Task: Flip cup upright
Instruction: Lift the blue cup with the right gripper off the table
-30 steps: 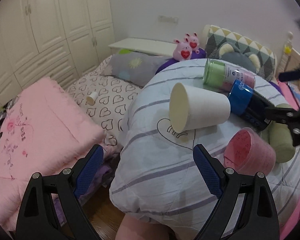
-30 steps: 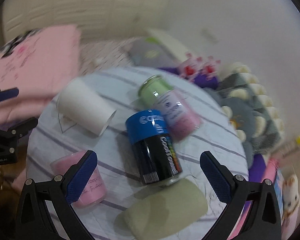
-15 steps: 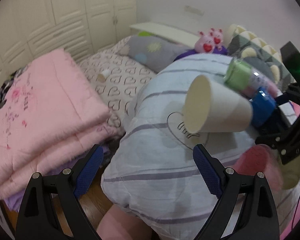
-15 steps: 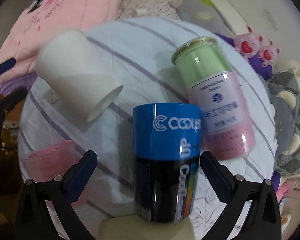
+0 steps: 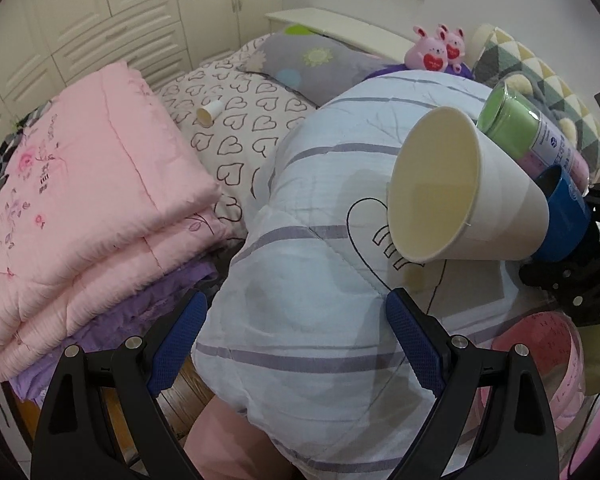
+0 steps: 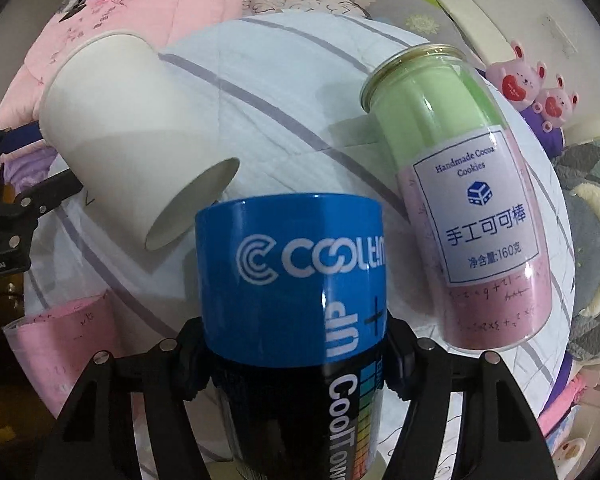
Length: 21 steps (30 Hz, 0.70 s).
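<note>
A white paper cup [image 5: 468, 192] lies on its side on a white striped quilt [image 5: 320, 280], its mouth facing the left wrist camera; it also shows in the right wrist view [image 6: 132, 140]. My left gripper [image 5: 296, 340] is open and empty, in front of and below the cup. A blue and black can [image 6: 296, 300] lies just behind the cup. My right gripper [image 6: 296, 352] has its jaws closed against both sides of this can; it shows at the right edge of the left wrist view [image 5: 572, 280].
A green and pink cookie jar [image 6: 460, 196] lies right of the can. A pink cup [image 5: 540, 364] lies at the quilt's near right. A folded pink blanket [image 5: 80, 208] sits on the left. Plush pigs [image 5: 436, 50] and pillows lie behind.
My right gripper moved in and closed on the blue and black can. My left gripper moved closer to the paper cup, whose open mouth now faces its camera.
</note>
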Available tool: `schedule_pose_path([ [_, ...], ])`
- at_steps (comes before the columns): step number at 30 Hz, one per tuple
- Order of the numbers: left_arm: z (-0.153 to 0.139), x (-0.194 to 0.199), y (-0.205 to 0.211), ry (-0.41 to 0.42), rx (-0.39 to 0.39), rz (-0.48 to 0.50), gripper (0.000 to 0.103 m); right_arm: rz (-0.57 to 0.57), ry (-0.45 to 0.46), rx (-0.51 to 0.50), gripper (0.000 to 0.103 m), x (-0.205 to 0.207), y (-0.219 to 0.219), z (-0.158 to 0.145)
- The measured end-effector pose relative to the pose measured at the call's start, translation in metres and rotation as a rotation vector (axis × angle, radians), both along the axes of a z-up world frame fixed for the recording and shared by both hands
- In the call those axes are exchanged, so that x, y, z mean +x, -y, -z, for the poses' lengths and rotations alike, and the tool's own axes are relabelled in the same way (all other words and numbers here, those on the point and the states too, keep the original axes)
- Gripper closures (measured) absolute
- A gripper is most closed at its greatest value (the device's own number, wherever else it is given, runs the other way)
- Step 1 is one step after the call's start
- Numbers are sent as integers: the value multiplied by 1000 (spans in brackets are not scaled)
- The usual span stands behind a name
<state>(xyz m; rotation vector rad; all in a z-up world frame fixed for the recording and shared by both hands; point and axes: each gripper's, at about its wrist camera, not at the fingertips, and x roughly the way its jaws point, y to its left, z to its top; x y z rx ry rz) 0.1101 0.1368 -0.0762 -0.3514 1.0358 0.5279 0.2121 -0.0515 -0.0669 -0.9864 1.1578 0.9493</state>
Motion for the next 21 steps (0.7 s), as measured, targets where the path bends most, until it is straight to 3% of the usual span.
schedule_pose_path([
  [12,1,2,0,-16,1,13,10,90,-11,-10,35,17,-12,9],
  [21,-4,-1,4,-24,15,65,10,181,-9,47,35,27,-10,-13],
])
